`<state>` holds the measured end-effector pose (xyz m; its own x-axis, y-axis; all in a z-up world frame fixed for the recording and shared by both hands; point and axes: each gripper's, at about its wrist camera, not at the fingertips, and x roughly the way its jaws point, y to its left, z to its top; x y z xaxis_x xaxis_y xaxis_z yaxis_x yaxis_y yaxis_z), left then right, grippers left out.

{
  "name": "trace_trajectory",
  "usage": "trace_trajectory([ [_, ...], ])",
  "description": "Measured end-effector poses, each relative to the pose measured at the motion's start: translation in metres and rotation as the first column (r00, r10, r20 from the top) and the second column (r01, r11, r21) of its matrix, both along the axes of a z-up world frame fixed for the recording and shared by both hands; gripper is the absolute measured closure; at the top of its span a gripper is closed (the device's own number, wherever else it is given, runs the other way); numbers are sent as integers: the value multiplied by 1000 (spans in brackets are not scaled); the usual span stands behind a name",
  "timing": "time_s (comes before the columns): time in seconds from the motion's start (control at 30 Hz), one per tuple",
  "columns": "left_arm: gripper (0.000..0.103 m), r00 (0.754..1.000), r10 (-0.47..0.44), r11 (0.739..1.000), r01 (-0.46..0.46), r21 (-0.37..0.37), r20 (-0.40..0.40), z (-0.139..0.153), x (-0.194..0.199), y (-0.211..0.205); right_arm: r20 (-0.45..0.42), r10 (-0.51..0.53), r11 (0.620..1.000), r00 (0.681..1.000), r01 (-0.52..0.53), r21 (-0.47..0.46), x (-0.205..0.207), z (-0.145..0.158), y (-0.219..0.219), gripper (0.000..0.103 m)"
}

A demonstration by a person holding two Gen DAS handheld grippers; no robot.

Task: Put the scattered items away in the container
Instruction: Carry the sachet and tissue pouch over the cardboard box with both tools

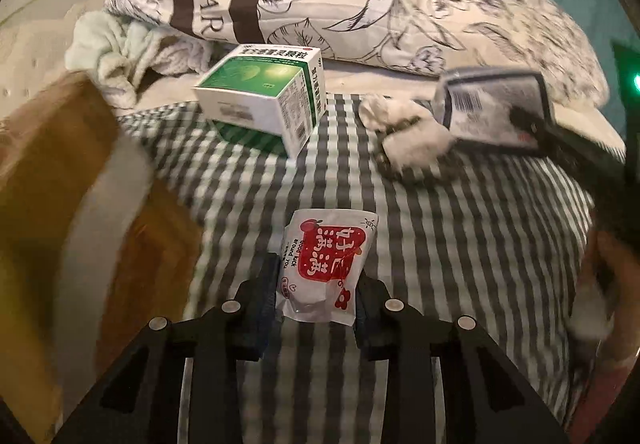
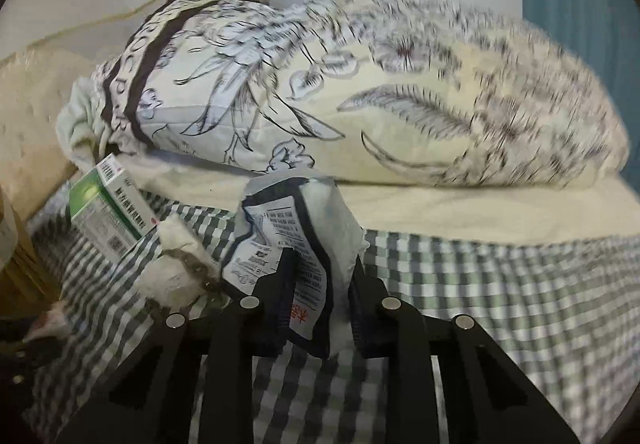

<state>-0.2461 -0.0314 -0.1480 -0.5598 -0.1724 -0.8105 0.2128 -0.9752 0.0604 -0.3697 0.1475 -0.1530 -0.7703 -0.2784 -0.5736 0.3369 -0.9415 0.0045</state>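
The bed has a checked sheet (image 1: 460, 228) in gray and white squares. A green and white box (image 1: 260, 95) sits on it, tipped a bit, near the top of the checked part. A crumpled white tissue (image 1: 404, 131) lies to the right of the box. A small white packet with a red label (image 1: 328, 268) lies flat lower down. A big pillow with flower and feather drawings (image 2: 400, 95) rests at the head of the bed on a cream cover (image 2: 460, 211). A pale rumpled cloth (image 1: 116, 51) is bunched up beside the pillow.
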Motion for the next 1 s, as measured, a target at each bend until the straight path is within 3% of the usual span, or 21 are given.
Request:
trace_trajectory([
  [0.27, 71, 999, -23, 999, 24, 48, -24, 23, 62, 7, -44, 38, 998, 998, -41, -49, 91, 66, 11, 81],
  [0.4, 71, 996, -53, 997, 58, 57, -75, 51, 85, 15, -28, 41, 994, 999, -44, -101, 141, 91, 30, 81],
  [0.7, 70, 980, -50, 995, 64, 70, -193, 118, 135, 12, -31, 75, 996, 997, -77, -49, 233, 133, 34, 81],
  [1.0, 69, 968, -22, 994, 48, 97, -251, 153, 179, -9, -79, 99, 994, 992, -103, -45, 298, 185, 23, 81],
])
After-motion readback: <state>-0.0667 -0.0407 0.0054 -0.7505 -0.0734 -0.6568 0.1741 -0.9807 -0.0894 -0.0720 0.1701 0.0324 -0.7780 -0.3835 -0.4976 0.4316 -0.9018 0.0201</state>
